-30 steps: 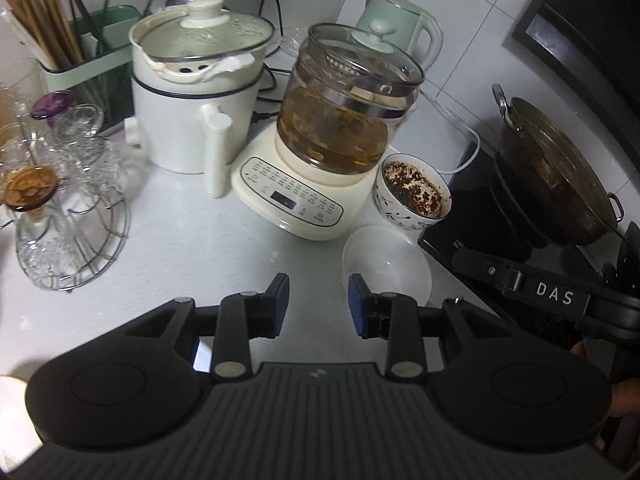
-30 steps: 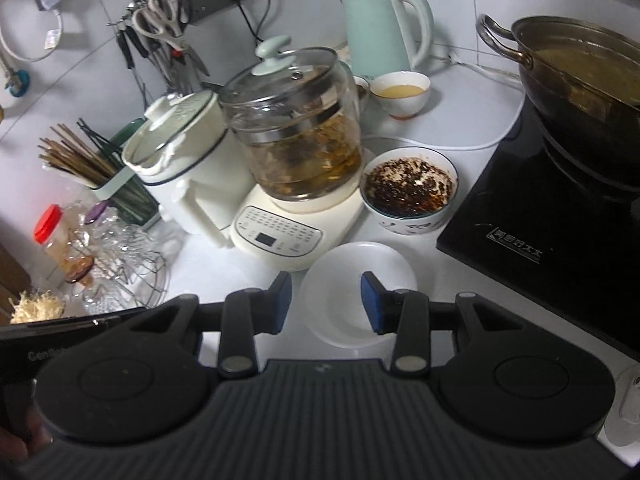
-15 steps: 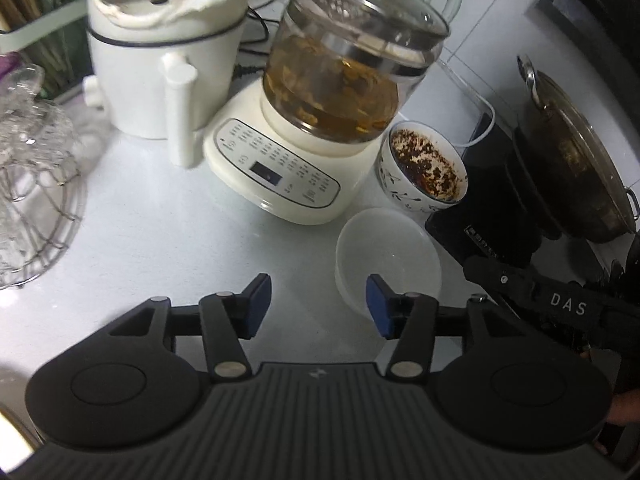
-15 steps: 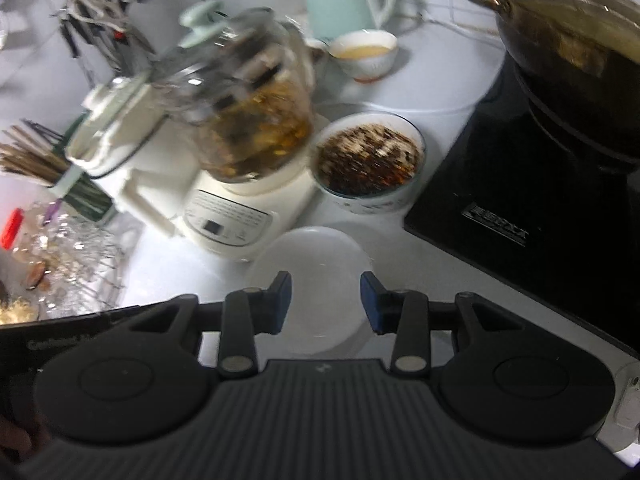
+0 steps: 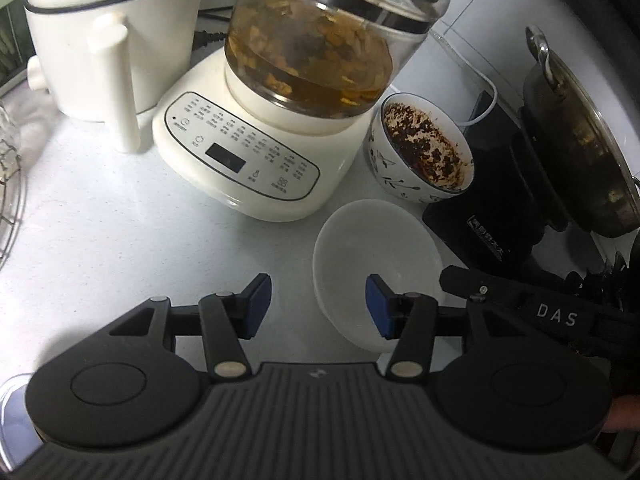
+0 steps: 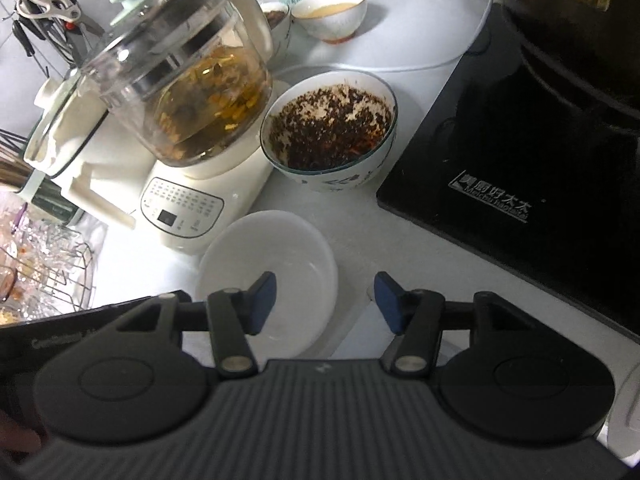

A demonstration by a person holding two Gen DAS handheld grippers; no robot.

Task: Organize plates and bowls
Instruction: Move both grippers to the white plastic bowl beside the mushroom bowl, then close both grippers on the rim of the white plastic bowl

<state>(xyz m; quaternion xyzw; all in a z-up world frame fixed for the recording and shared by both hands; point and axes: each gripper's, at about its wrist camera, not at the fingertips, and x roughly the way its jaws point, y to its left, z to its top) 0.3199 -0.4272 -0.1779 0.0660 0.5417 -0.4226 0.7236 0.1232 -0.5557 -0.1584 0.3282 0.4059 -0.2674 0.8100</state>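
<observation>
An empty white bowl sits on the white counter in front of a patterned bowl of dark chili flakes. My left gripper is open, its jaws straddling the white bowl's left rim. In the right wrist view the white bowl lies low and left, and the chili bowl stands behind it. My right gripper is open, its jaws straddling the bowl's right rim. A small bowl of yellow liquid stands at the back.
A glass kettle on a cream base and a white cooker stand behind the bowls. A black induction hob with a steel wok is at the right. A wire rack of glasses is at the left.
Both grippers have moved forward and down toward the white bowl and opened wider, so each now straddles one side of its rim.
</observation>
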